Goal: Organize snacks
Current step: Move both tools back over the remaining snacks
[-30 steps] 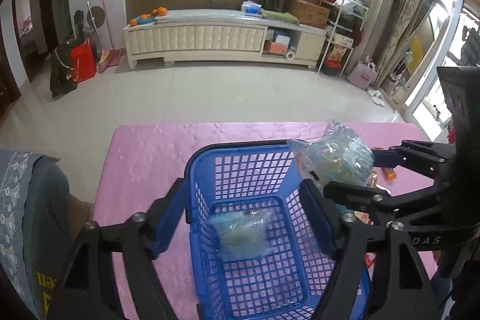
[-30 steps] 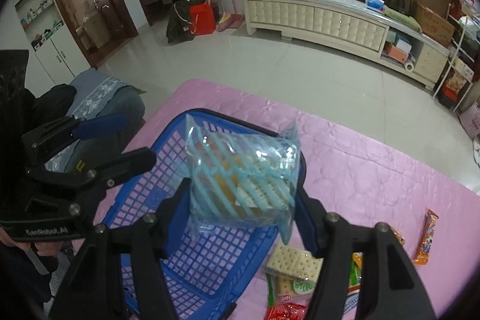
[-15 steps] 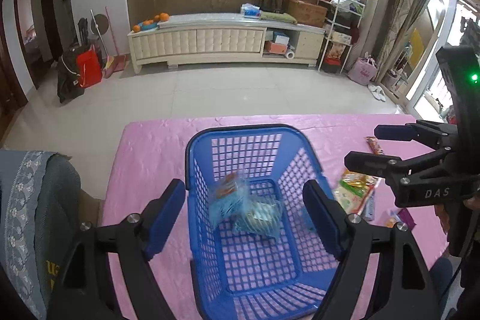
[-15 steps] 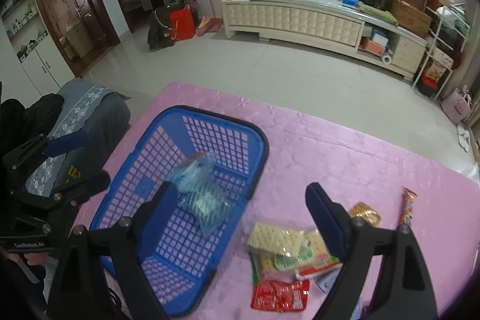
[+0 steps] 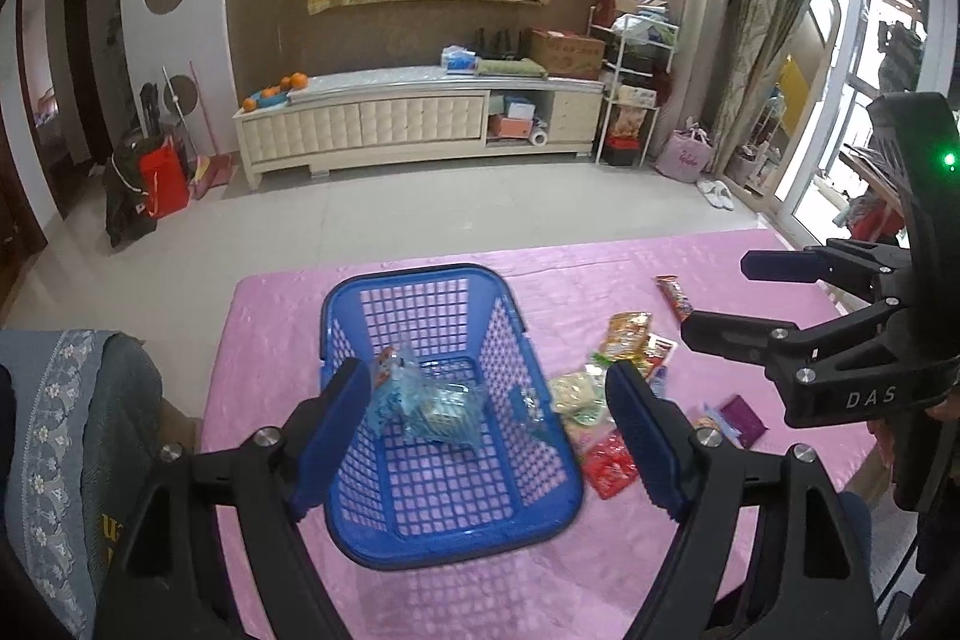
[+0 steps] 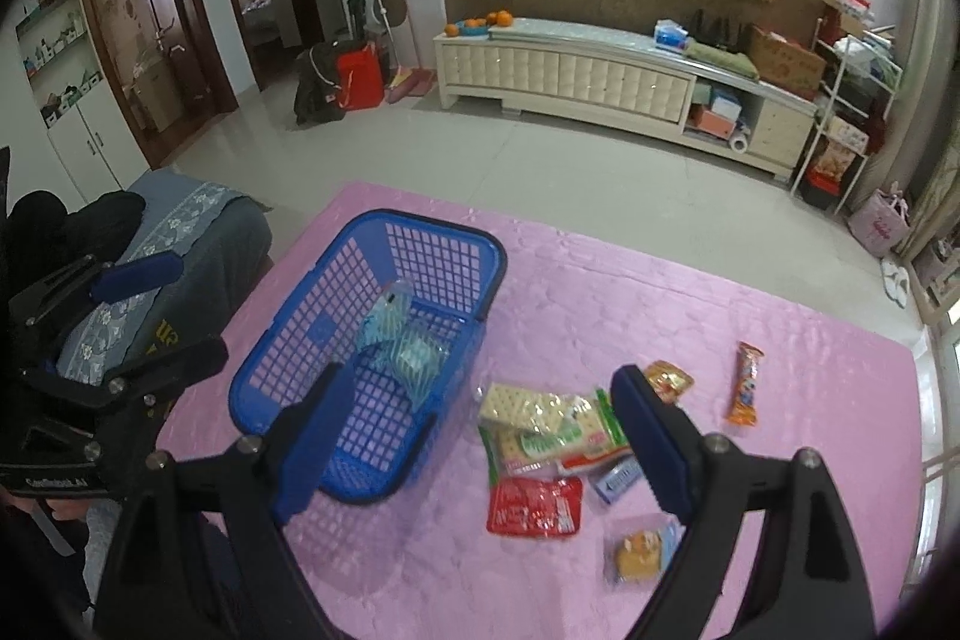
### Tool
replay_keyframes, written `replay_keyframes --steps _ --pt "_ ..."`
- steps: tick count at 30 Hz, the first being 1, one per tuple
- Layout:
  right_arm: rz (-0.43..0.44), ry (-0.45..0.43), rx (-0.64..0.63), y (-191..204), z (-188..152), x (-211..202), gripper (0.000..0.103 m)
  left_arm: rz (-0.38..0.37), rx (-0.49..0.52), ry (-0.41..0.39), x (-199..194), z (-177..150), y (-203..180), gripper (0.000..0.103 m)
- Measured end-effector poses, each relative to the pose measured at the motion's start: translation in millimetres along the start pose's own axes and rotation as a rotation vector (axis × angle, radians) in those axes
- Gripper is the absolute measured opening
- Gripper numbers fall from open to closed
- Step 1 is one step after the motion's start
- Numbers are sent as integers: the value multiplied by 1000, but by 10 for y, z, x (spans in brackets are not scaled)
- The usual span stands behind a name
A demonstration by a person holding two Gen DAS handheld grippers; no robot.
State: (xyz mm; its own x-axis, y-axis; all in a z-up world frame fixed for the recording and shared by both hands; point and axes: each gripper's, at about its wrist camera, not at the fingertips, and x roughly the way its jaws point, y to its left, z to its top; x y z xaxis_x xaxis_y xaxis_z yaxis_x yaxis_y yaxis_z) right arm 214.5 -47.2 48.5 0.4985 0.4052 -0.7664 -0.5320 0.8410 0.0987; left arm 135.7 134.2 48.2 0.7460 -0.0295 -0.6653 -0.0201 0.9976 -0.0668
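Left wrist view: the left gripper (image 5: 489, 436) hangs above the blue basket (image 5: 534, 511), its jaws spread wide and holding nothing. The basket stands toward the left edge of the desk (image 5: 276, 316), which is covered in pink cloth. Two clear packets with pale blue stripes (image 5: 435, 400) lie together on the basket floor, toward its far end.

The right gripper (image 5: 714, 301) is above the right half of the desk, jaws wide apart and empty too.

In the right wrist view the loose snacks lie in a cluster just right of the basket: cracker packs (image 6: 543, 421) nearest it, a red packet (image 6: 534, 507) toward the near edge, a small blue-grey pack (image 6: 618, 478) beside that, and a clear bag with an orange cake (image 6: 642, 550) nearest the near edge. A small orange packet (image 6: 667, 381) lies beyond the crackers, and an orange stick bar (image 6: 746, 383) lies apart, further right.
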Motion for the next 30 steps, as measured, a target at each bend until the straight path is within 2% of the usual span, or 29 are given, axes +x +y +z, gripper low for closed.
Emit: replay_keyframes --steps 10,24,30 --pt "-34 -28 33 -171 -348 -354 90 -41 62 -3 -45 -20 -429 82" --pt "-70 -12 144 -829 -843 -475 90 -144 126 66 407 -25 -1215 82" --pt "-88 11 194 -1155 -1041 -459 90 -161 145 108 651 -56 -1521 82"
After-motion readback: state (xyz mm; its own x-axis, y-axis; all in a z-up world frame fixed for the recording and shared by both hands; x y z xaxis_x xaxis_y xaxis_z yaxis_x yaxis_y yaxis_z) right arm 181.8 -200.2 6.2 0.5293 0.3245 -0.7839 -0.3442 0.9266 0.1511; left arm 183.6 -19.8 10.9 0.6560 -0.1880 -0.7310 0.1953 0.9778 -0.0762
